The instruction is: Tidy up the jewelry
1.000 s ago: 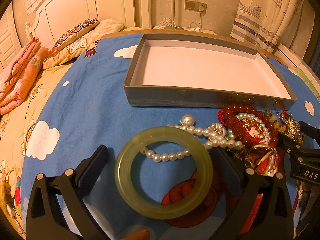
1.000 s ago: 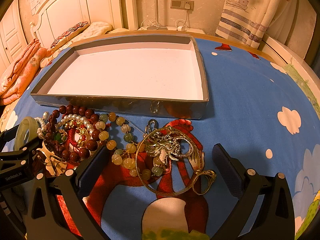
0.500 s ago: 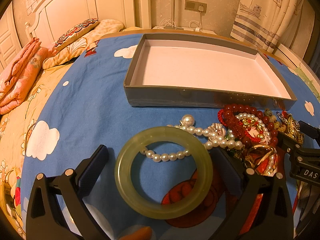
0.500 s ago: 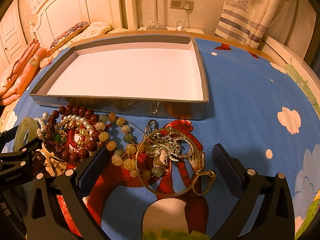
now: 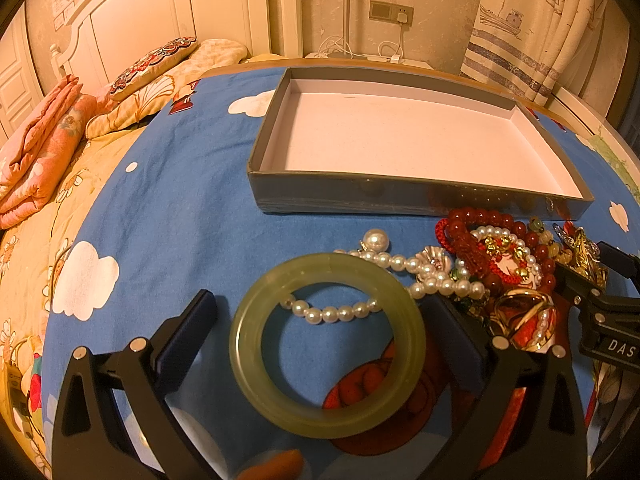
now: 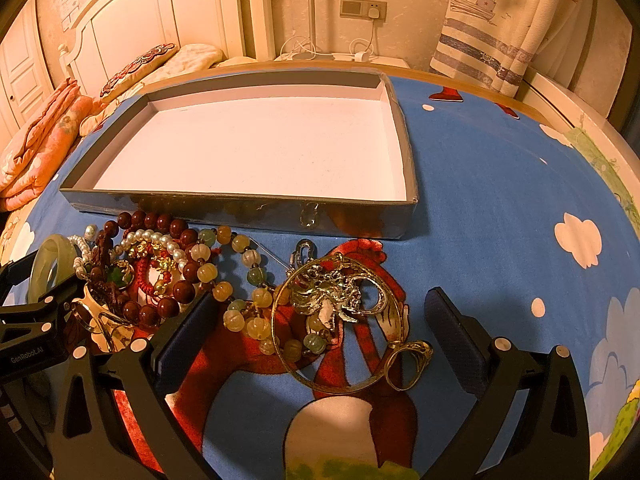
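Observation:
A green jade bangle [image 5: 327, 344] lies flat on the blue bedsheet between the fingers of my open left gripper [image 5: 320, 332]; it also shows at the left of the right wrist view [image 6: 50, 264]. A pearl strand [image 5: 384, 280] runs under it toward a heap of red beads [image 5: 496, 248] and gold pieces. My open right gripper [image 6: 316, 332] straddles a gold hoop with a dragon ornament [image 6: 336, 320], a gold ring [image 6: 408, 360] and yellow-green beads [image 6: 240, 280]. An empty shallow grey box [image 5: 400, 200] [image 6: 240, 204] sits just beyond the jewelry.
Folded pink bedding [image 5: 36, 160] and a patterned pillow [image 5: 152, 60] lie at the left by the white headboard. A striped curtain [image 6: 492, 32] and a wall socket with cables [image 6: 362, 8] are behind the box.

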Tool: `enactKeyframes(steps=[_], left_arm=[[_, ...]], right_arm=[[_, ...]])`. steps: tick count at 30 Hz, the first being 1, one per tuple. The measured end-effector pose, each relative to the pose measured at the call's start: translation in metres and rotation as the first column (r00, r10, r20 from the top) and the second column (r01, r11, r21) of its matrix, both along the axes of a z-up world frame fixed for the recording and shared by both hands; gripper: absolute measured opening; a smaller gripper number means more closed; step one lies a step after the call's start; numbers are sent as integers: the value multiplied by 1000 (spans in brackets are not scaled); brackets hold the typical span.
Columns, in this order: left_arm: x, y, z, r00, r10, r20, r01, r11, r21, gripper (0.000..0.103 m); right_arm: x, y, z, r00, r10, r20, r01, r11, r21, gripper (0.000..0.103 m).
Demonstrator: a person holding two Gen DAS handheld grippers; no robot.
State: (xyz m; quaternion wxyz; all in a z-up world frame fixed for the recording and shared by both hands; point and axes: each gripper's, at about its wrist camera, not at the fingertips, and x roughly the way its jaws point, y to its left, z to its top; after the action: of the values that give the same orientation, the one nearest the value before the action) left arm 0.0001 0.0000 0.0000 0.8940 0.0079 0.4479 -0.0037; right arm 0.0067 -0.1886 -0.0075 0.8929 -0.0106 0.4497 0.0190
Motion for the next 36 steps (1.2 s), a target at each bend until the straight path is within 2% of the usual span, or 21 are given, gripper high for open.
enactKeyframes(steps=[26, 30, 34, 35, 36], left_arm=[[0, 0, 0, 1000, 3, 0, -3, 1000, 0, 101], [-1, -1, 0, 1000, 10, -1, -10, 1000, 0, 101], [2, 1, 0, 1000, -2, -12, 2, 1000, 2, 101], [0, -1, 1, 1000, -8, -19, 8, 1000, 1, 101], [1, -1, 1, 1000, -17, -26, 17, 1000, 1, 101]], right_arm=[[-2, 1, 0, 1000, 1, -1, -1, 1000, 1, 99], [-3, 3, 0, 999, 30, -31, -30, 1000, 3, 99], [-4, -1, 1, 989, 124, -86, -124, 992, 4, 99], [-8, -5, 2, 986, 141, -89, -140, 990, 25, 99], [-14, -15, 6, 985, 153, -75, -147, 986, 83, 99]])
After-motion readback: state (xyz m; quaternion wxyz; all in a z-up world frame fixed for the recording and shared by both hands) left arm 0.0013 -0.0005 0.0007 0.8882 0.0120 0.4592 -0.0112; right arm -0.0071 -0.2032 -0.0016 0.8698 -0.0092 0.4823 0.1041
